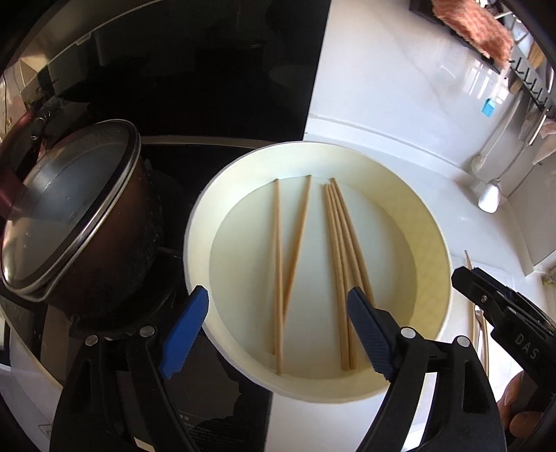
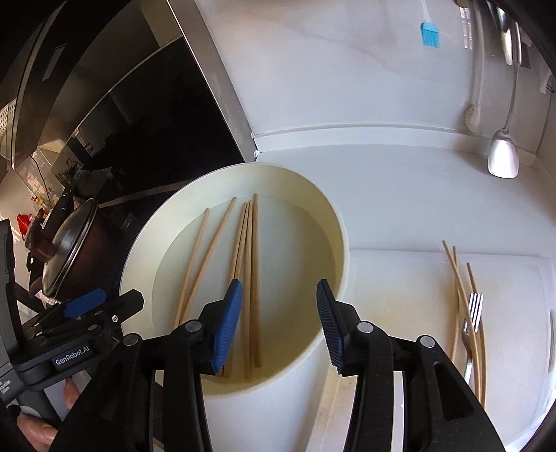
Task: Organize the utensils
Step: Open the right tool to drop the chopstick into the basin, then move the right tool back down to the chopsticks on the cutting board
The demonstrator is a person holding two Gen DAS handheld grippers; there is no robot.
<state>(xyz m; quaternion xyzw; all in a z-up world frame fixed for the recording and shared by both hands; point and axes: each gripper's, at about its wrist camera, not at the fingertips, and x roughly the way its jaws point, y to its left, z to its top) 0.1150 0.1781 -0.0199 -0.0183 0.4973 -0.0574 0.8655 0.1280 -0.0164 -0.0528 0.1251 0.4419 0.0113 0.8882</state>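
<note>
A cream round container (image 1: 431, 222) holds several wooden chopsticks (image 1: 338, 257) lying flat on its bottom. It also shows in the right wrist view (image 2: 333, 222) with the chopsticks (image 2: 252, 264). My left gripper (image 1: 278, 330) is open and empty, its fingers straddling the container's near left rim. My right gripper (image 2: 278, 327) is open and empty above the container's near right side; it shows at the right edge of the left wrist view (image 1: 493, 299). More chopsticks (image 2: 462, 299) and a metal fork (image 2: 474, 320) lie on a white cutting board (image 2: 399, 295) right of the container.
A dark pot with a glass lid (image 1: 73, 215) stands on the black cooktop (image 1: 208, 104) left of the container. A spoon (image 2: 504, 153), a blue silicone brush (image 2: 430, 34) and a white utensil (image 2: 473, 114) hang by the white wall. A rack with a pink cloth (image 1: 476, 24) is at far right.
</note>
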